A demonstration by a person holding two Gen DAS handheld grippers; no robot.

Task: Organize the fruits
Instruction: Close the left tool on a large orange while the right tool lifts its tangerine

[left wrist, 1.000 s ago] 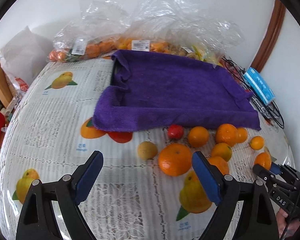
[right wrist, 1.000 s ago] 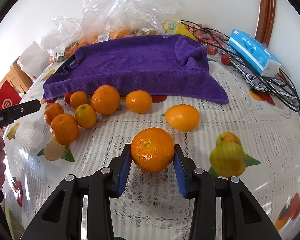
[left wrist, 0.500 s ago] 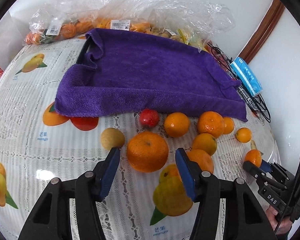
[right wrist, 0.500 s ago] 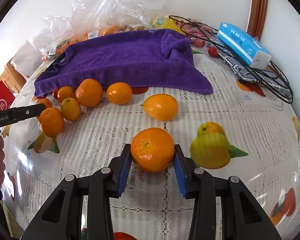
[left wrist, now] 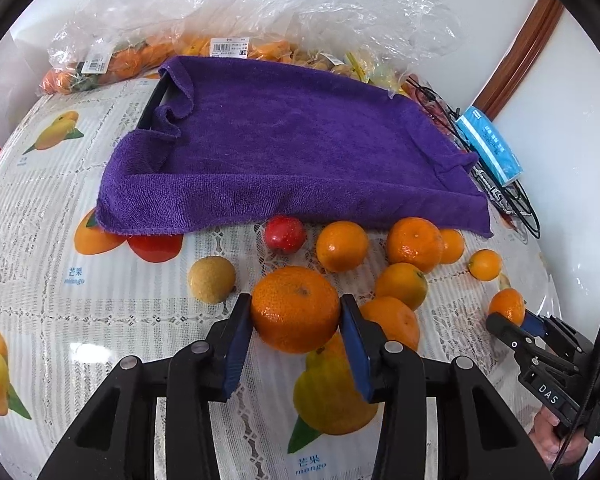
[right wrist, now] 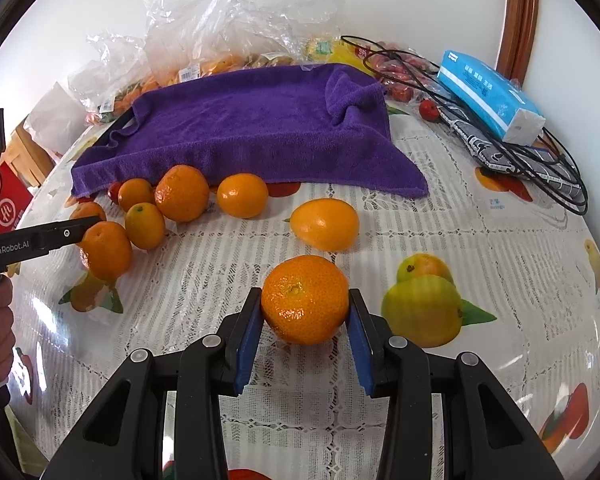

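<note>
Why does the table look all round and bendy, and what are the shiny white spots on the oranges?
Left wrist view: the fisheye lens curves the tablecloth into a dome and darkens the corners; the orange in the left hand-held gripper shows small white glints from the bright light. Right wrist view: same bending; the held orange glints too, and the plastic-covered cloth reflects glare at its edges.

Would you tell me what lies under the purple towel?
Under the purple towel a black tray edge shows at its far-left corner; the rest, and anything inside, is covered.
</note>
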